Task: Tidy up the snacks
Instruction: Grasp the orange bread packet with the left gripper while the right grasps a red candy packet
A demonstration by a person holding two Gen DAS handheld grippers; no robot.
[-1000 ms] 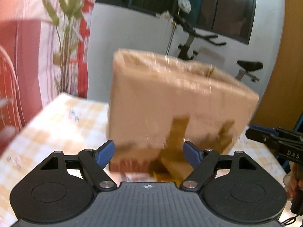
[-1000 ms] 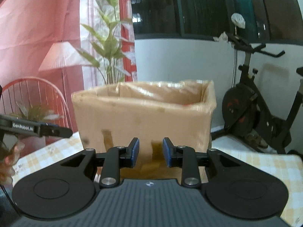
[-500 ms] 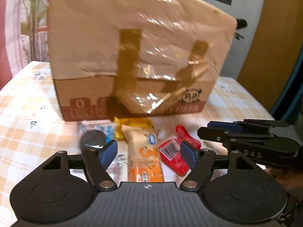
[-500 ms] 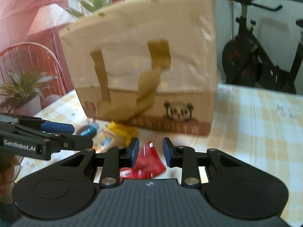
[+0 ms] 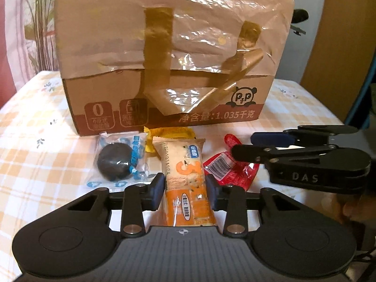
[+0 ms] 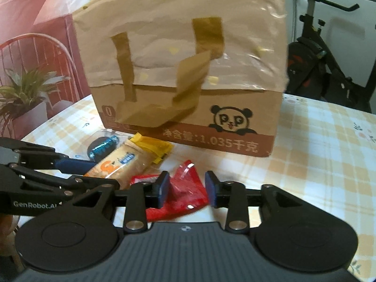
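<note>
Both grippers have dropped from box height to the tabletop, and the left gripper (image 5: 184, 190) has narrowed from a wide spread to a close straddle of the orange snack bar (image 5: 188, 185). Its blue pads sit along the bar's two long sides — whether they already press the wrapper I cannot tell, the view being too flat. The right gripper (image 6: 186, 189) hangs with its jaws apart on either side of the red packet (image 6: 182, 195), not yet closed on it. Each tool seems lined up lengthwise with its own snack, probably so that both can be lifted at once.

A dark round cake in a clear wrapper (image 5: 116, 162) and a yellow packet (image 5: 169, 132) lie just beside the bar, all four snacks gathered against the foot of the cardboard box (image 5: 169, 54) — likely their destination, standing on the checked tablecloth (image 5: 35, 141).
</note>
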